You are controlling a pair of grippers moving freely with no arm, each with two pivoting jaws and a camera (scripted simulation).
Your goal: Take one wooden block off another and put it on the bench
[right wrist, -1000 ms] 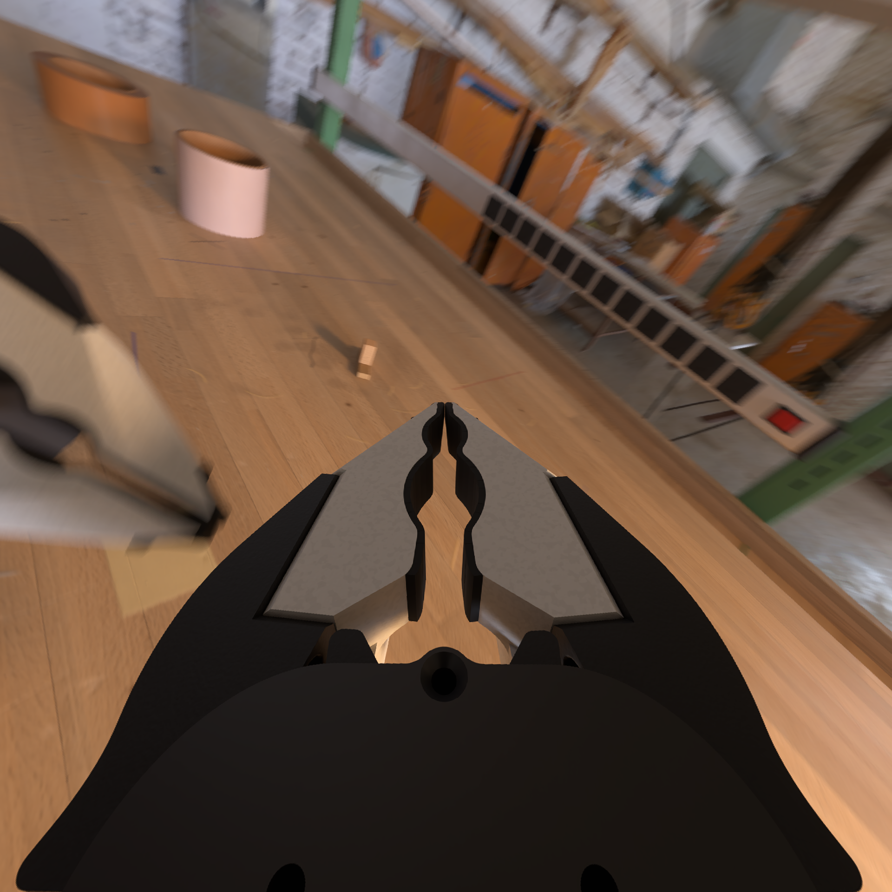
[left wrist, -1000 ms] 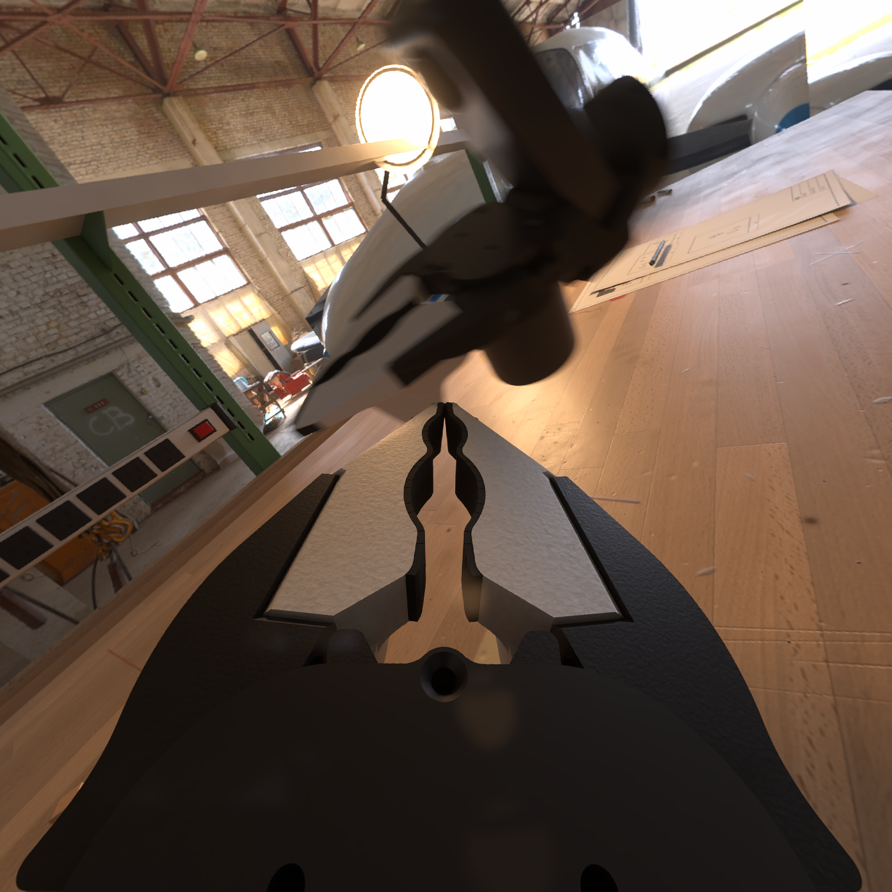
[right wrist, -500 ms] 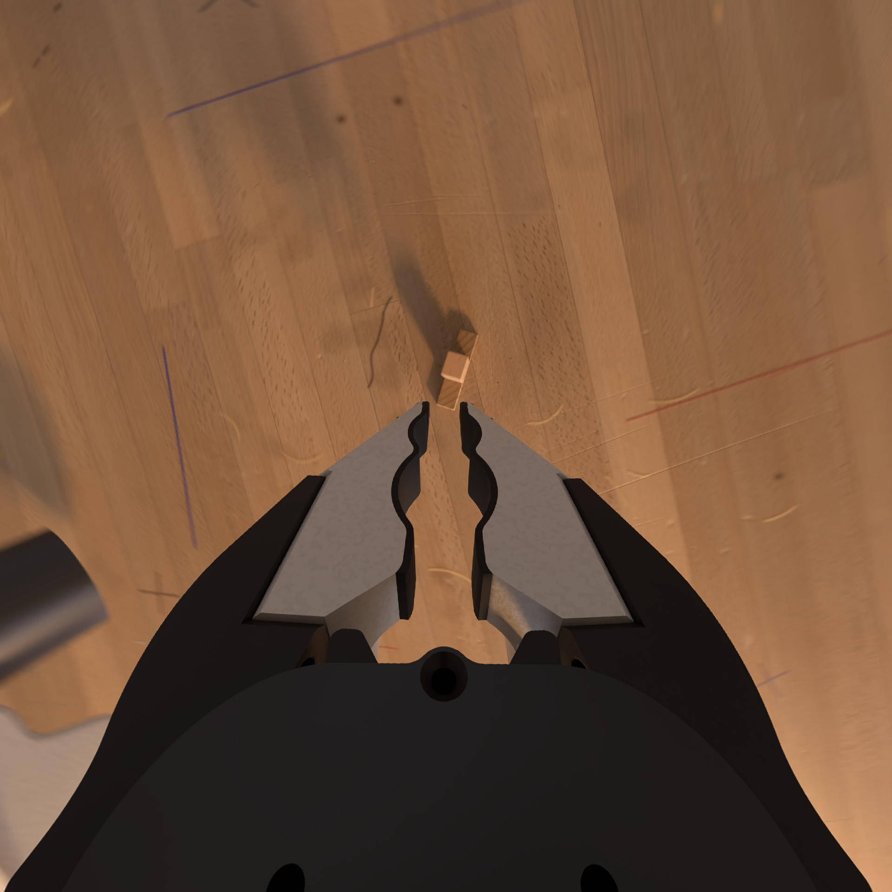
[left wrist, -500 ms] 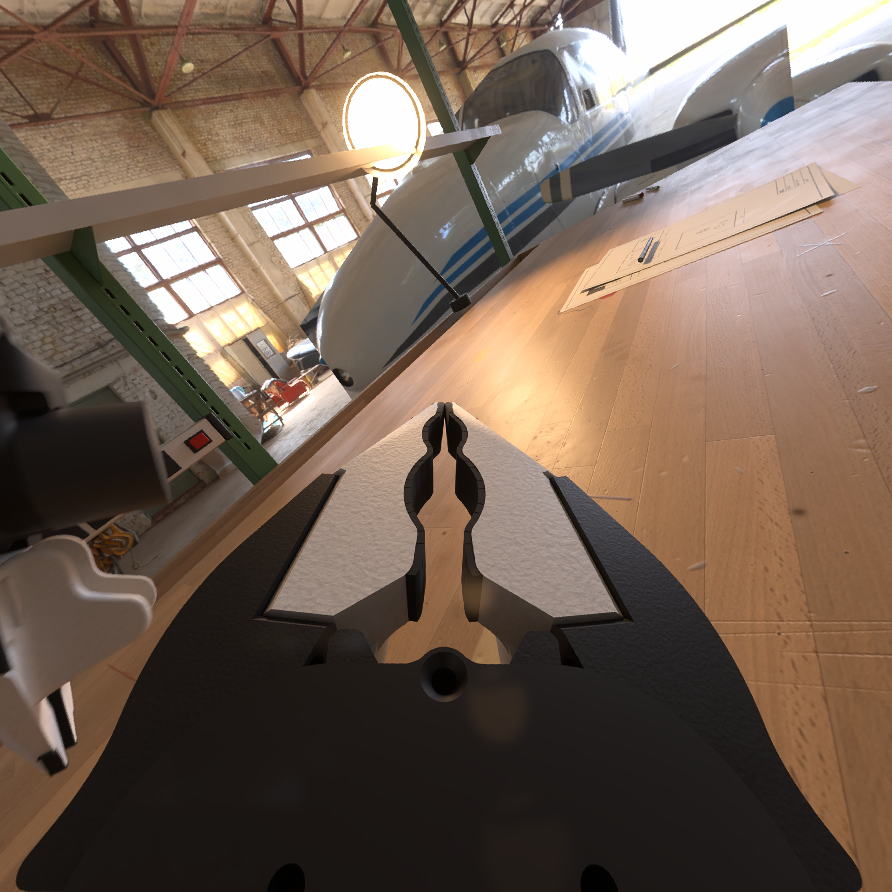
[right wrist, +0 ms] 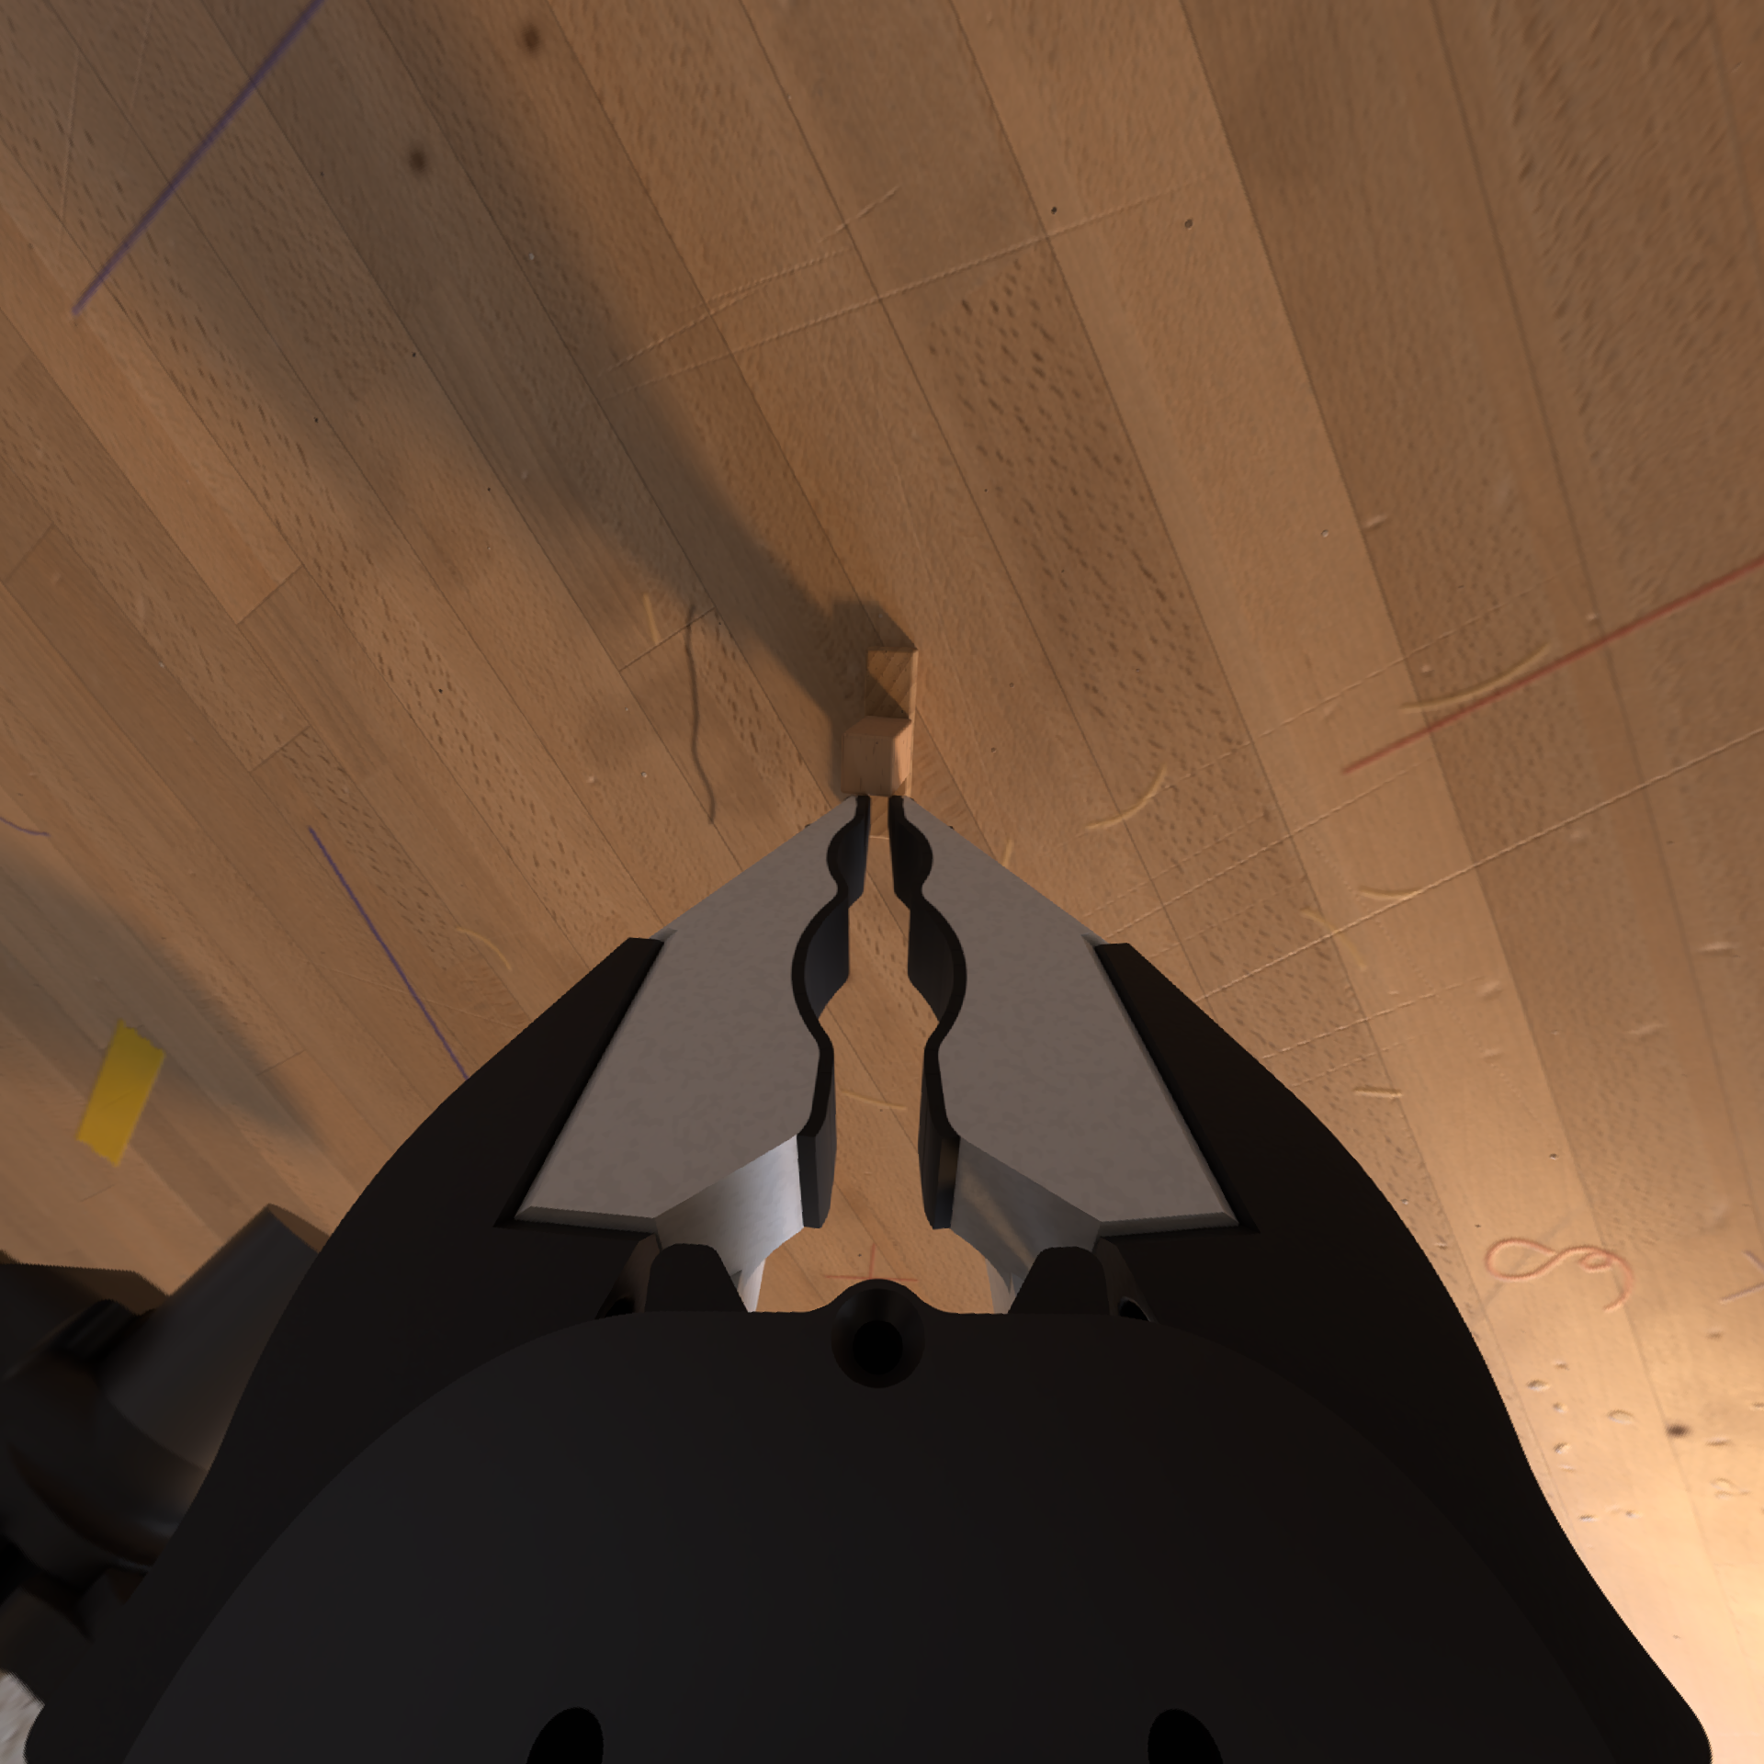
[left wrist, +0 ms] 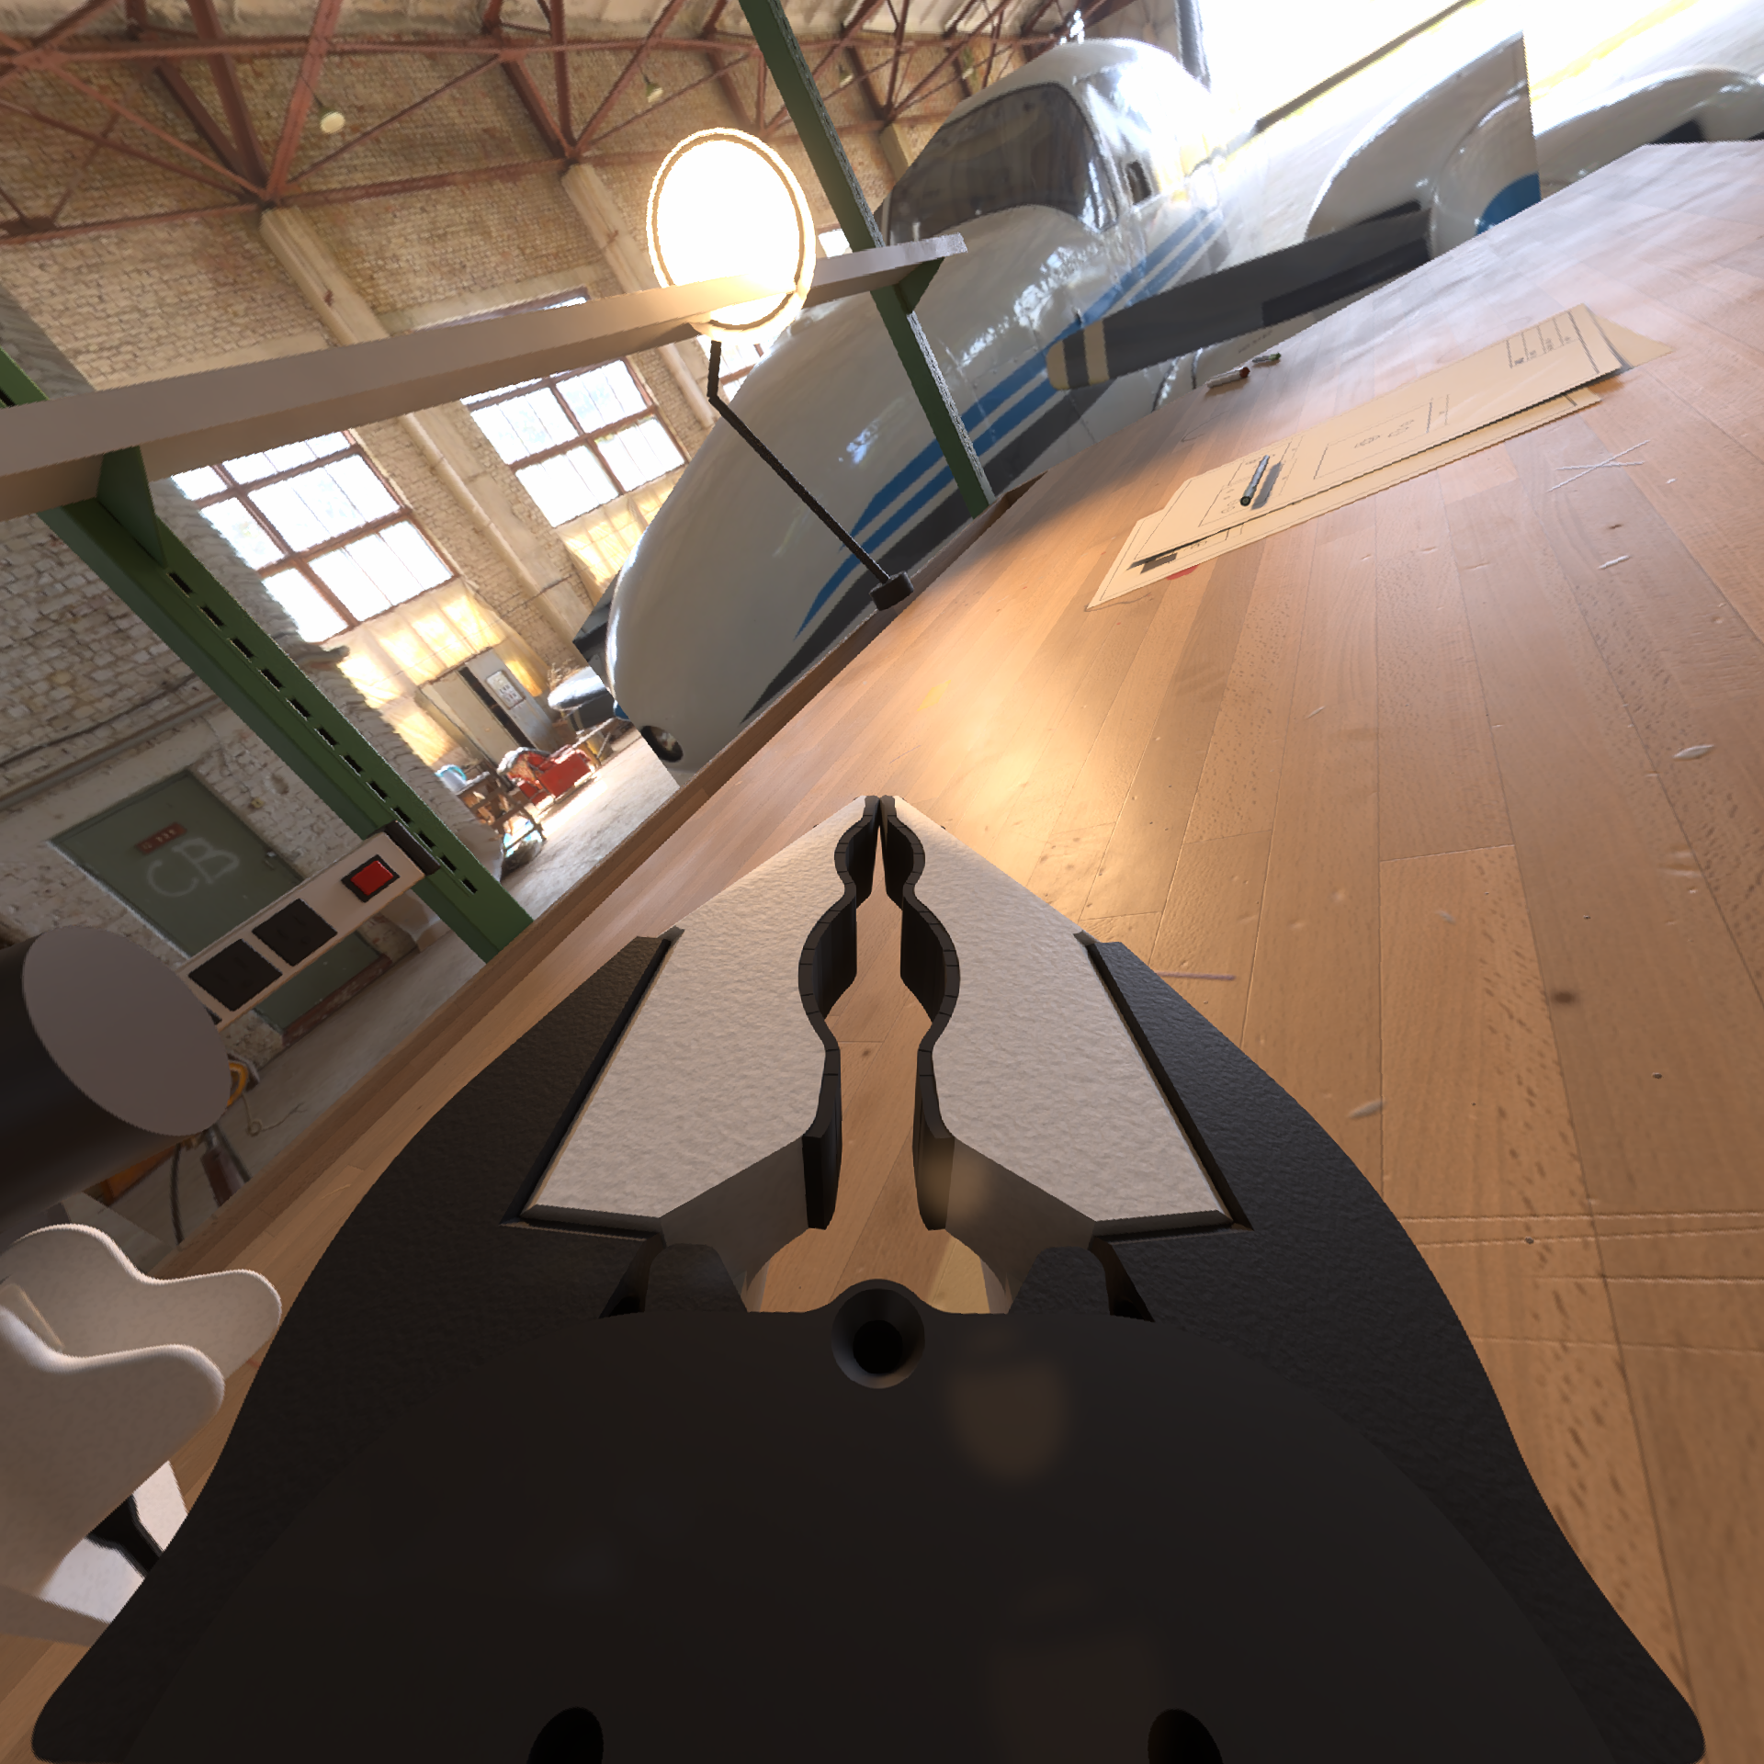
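In the right wrist view two small wooden blocks stand stacked on the bench (right wrist: 1336,477). The top block (right wrist: 873,759) sits on the bottom block (right wrist: 895,680), and both cast a long shadow to the upper left. My right gripper (right wrist: 878,807) points down at the stack, its tips just short of the top block. Its jaws are almost shut, with only a thin gap, and hold nothing. My left gripper (left wrist: 878,807) is shut and empty, lying low over the bench (left wrist: 1432,955) and facing away from the blocks. The blocks do not show in the left wrist view.
Paper sheets (left wrist: 1384,430) with a pen (left wrist: 1255,482) lie far ahead of the left gripper. A lamp (left wrist: 730,229) stands at the bench's back edge. The right gripper's body (left wrist: 105,1355) shows at the left edge. Yellow tape (right wrist: 119,1093) and the left gripper's dark body (right wrist: 115,1384) lie lower left.
The right gripper swung from a level view to looking down, then dropped closer to the stack, and its jaws narrowed from a wider gap. The left gripper has barely moved.
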